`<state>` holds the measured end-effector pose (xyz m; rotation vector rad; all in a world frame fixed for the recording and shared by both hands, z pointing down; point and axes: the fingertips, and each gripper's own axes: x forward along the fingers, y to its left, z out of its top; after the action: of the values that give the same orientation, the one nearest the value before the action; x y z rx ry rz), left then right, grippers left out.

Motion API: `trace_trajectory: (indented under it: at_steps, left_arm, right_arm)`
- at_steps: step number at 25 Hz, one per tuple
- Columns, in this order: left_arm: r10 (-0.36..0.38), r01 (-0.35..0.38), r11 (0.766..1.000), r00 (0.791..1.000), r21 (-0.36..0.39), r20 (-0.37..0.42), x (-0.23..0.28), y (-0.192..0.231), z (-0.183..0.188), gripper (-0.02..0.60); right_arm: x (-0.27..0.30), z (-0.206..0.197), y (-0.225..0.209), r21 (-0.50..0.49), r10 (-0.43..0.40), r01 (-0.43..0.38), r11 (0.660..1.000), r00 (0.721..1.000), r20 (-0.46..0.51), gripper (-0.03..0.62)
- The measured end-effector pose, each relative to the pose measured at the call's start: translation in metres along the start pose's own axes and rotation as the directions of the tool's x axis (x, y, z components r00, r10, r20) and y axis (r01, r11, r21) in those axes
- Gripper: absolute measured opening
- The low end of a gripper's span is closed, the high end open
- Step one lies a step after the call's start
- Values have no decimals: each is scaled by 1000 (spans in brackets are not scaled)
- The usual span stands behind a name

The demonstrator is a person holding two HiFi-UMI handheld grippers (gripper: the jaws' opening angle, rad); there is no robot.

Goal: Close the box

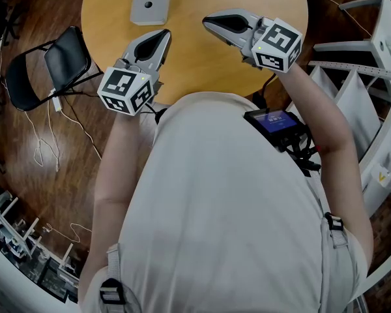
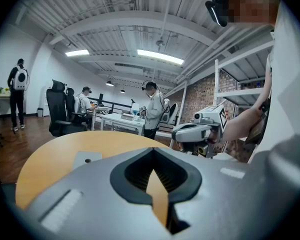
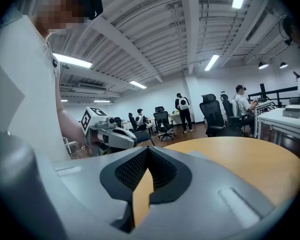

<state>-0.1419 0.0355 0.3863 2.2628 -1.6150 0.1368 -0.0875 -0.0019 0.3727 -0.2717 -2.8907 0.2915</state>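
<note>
A flat grey block with two round holes [image 1: 150, 2] lies at the far side of the round wooden table [image 1: 195, 64]; in the left gripper view the grey block [image 2: 87, 159] shows just beyond the jaws. No other box-like thing is in view. My left gripper [image 1: 164, 35] hovers over the table's near left part, jaws shut and empty, their tips [image 2: 152, 152] meeting. Over the table's near middle, my right gripper [image 1: 207, 22] is held likewise, shut [image 3: 147, 151] with nothing between its jaws. Each gripper sees the other: the right gripper [image 2: 177, 132] and the left gripper [image 3: 137, 140].
A black folding chair [image 1: 45, 70] stands left of the table, with cables [image 1: 45, 142] on the wooden floor. White shelf frames [image 1: 371, 57] crowd the right side. A black device [image 1: 274, 121] hangs at the person's waist. Other people, desks and office chairs [image 2: 57, 109] fill the room beyond.
</note>
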Motion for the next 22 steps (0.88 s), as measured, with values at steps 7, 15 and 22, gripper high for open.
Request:
trace_trajectory:
  at_steps: [7, 15, 22]
  left_arm:
    - [0, 0, 1000, 1000, 3, 2, -1, 1, 2, 0]
    - [-3, 3, 1000, 1000, -2, -9, 0, -3, -2, 0]
    - [-2, 2, 1000, 1000, 4, -10, 0, -3, -2, 0]
  right_arm:
    - [-1, 1, -1, -1, -5, 5, 1000, 1000, 1, -3]
    - [-2, -2, -1, -5, -10, 10, 1000, 1000, 0, -3]
    - [-1, 0, -1, -6, -7, 7, 1000, 1000, 5, -3]
